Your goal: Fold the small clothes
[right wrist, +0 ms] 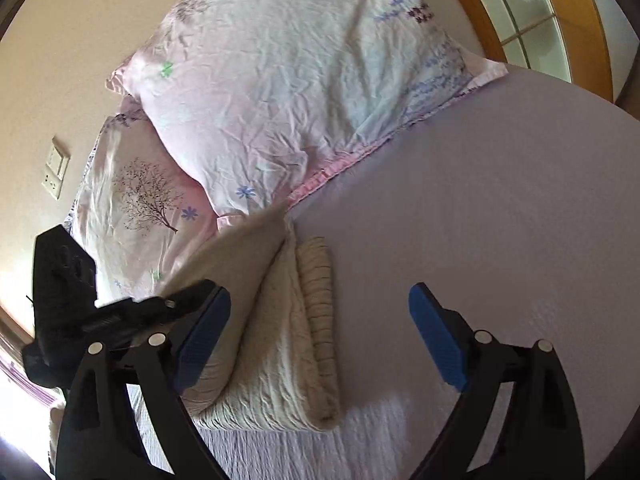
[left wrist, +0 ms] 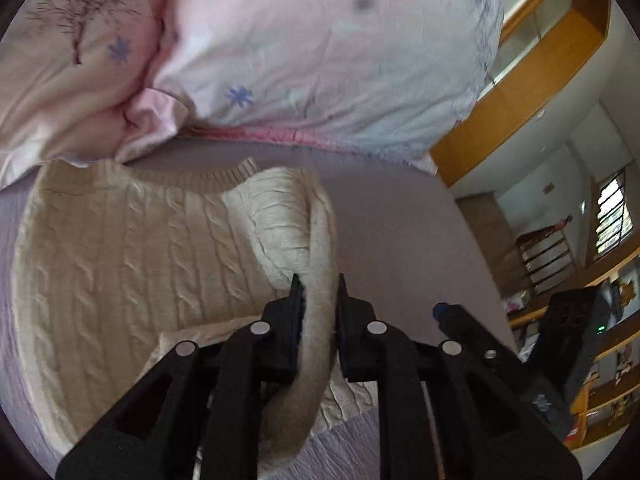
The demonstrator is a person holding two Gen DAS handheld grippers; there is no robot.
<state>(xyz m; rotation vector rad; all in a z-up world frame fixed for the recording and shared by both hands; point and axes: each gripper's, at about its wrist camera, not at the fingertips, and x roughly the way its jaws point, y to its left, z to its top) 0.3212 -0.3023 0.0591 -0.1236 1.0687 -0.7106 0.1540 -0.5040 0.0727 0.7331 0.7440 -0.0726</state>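
Note:
A cream cable-knit sweater (left wrist: 132, 248) lies on the lilac bed sheet (left wrist: 404, 232), its ribbed hem toward the pillows. My left gripper (left wrist: 318, 292) is shut on a raised fold of the sweater's edge, which arches up from the sheet and runs between the fingers. In the right wrist view the sweater (right wrist: 280, 344) lies partly folded, with a ribbed sleeve along its right side. My right gripper (right wrist: 320, 312) is open and empty just above it, blue pads wide apart. The left gripper's body (right wrist: 68, 304) shows at that view's left.
Two pink floral pillows (right wrist: 288, 80) lie at the head of the bed, touching the sweater's far edge. Bare sheet (right wrist: 500, 208) stretches to the right of the sweater. Wooden shelving (left wrist: 532, 92) and a window stand beyond the bed.

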